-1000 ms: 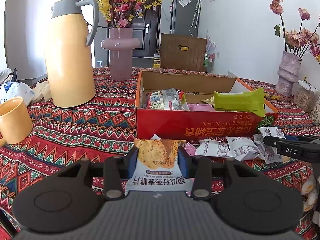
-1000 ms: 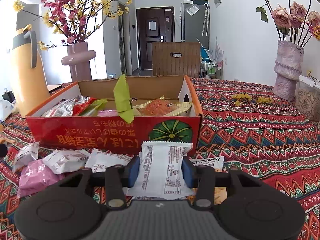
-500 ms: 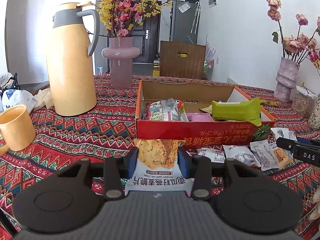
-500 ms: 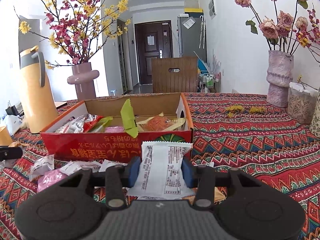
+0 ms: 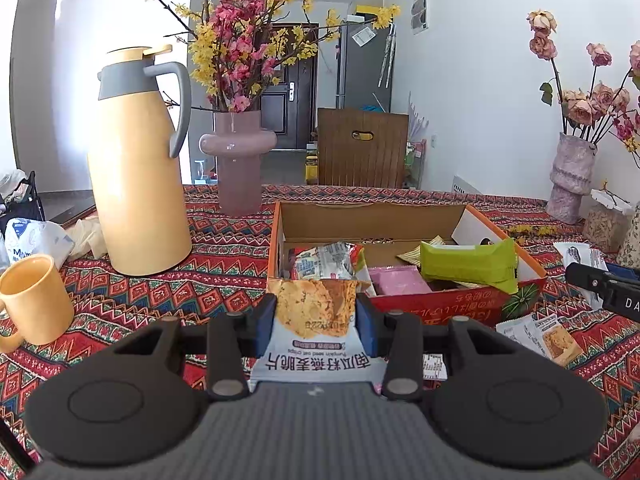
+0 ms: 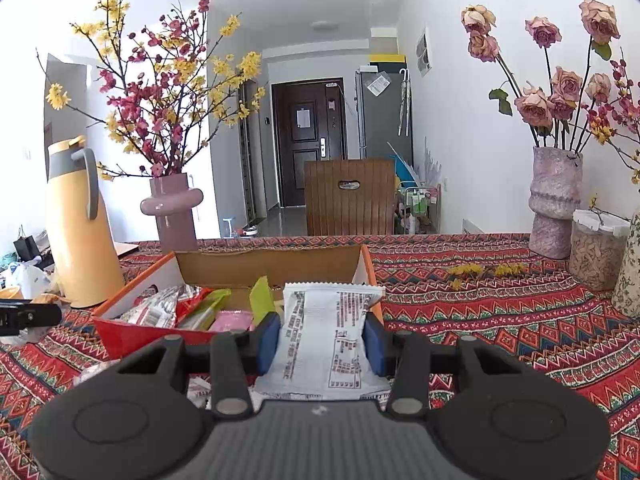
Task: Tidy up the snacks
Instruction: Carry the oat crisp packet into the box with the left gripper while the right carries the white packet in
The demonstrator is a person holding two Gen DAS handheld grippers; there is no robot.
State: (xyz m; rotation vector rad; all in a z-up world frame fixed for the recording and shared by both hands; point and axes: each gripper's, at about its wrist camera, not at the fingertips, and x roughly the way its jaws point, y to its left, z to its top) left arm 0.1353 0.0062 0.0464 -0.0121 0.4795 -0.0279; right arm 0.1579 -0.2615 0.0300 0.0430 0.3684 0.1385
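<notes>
Across the table's red zigzag-patterned cloth (image 5: 224,280) stand a yellow thermos (image 5: 138,168), a pink vase (image 5: 239,160) of blossoms and an open cardboard box (image 5: 400,220) of snacks, with a dark door down the hall. Before the box, the left gripper (image 5: 316,318) pinches a packet (image 5: 314,320) reading "Pumpkin seed oat crisps". The right gripper (image 6: 322,340) clamps a white sachet (image 6: 326,332) whose print is too small to read.

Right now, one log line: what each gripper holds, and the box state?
left gripper: shut on oat crisp packet | right gripper: shut on white snack packet | red snack box: open, partly filled
</notes>
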